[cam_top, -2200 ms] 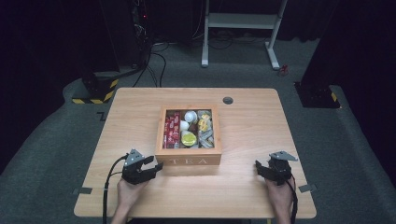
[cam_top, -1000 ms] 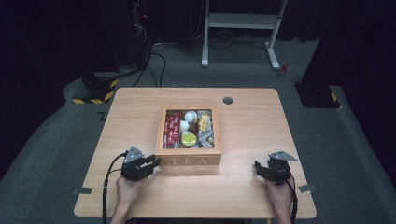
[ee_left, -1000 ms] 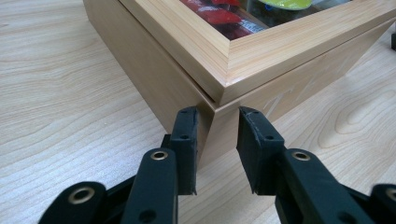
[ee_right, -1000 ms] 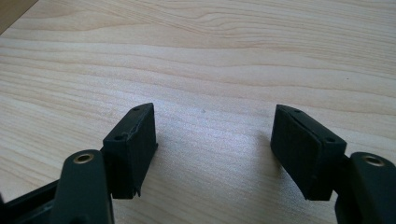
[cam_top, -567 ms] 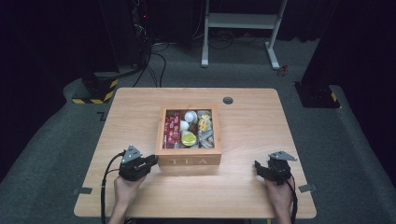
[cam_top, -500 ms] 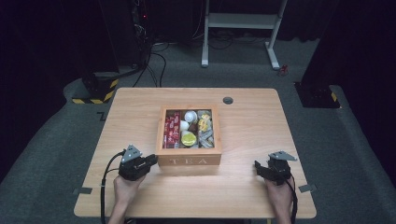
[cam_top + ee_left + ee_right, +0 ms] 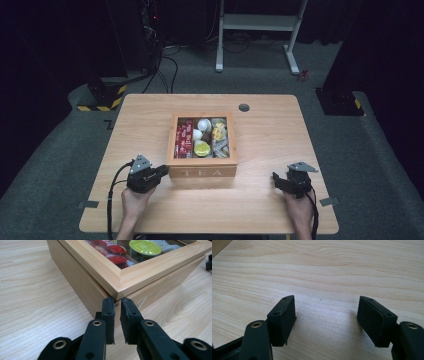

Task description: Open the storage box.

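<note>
L gripper point(image 7: 117, 301) nrly closed @ box point(image 7: 140, 277) corner

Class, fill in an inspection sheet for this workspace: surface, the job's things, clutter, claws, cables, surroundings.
Surface: light wooden table, round dark grommet hole near far edge.
Job's things: square wooden box lettered TEA, holding red packets and a yellow-lidded pod.
Clutter: nothing seen.
Claws: left claw nearly closed at the box's near corner under the rim; right claw open over bare table.
Cables: black cable trails from left claw.
Surroundings: grey carpet, white metal stand, yellow-black striped base.
</note>
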Demonstrator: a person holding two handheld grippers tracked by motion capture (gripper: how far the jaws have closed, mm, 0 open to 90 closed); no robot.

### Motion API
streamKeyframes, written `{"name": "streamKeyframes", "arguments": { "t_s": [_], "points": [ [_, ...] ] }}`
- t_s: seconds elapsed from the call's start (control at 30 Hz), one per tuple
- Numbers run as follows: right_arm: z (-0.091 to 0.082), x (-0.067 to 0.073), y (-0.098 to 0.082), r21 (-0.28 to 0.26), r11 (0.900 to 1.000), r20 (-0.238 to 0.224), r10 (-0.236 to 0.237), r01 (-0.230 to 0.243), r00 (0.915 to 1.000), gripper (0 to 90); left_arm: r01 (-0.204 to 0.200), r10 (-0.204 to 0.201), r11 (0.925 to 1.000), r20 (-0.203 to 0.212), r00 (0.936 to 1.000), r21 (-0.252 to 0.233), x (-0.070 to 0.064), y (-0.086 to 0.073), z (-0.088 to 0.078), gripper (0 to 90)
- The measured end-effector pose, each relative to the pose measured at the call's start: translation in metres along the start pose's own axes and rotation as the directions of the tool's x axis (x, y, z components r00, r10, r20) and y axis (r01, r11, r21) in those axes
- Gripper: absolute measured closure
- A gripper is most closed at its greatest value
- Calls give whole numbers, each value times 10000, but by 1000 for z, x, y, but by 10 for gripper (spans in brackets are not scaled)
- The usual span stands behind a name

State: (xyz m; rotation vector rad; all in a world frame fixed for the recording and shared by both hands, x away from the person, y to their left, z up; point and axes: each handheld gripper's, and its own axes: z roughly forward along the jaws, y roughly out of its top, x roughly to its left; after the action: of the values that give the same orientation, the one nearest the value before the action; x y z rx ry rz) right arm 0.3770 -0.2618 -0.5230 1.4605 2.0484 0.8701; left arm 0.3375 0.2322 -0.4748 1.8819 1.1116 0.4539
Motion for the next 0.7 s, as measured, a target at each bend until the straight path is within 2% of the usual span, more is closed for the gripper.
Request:
{"name": "streamKeyframes", "arguments": {
  "t_s": [0.23,0.7],
  "points": [
    [0,0,0,13,10000,-19,8,-8,10000,311,260,-257,9996,295,9992,-104,2,2,-1,830],
    [0,0,0,11,10000,-22,9,-9,10000,310,463,-449,9981,351,9984,-409,1,6,-2,829]
  ]
}}
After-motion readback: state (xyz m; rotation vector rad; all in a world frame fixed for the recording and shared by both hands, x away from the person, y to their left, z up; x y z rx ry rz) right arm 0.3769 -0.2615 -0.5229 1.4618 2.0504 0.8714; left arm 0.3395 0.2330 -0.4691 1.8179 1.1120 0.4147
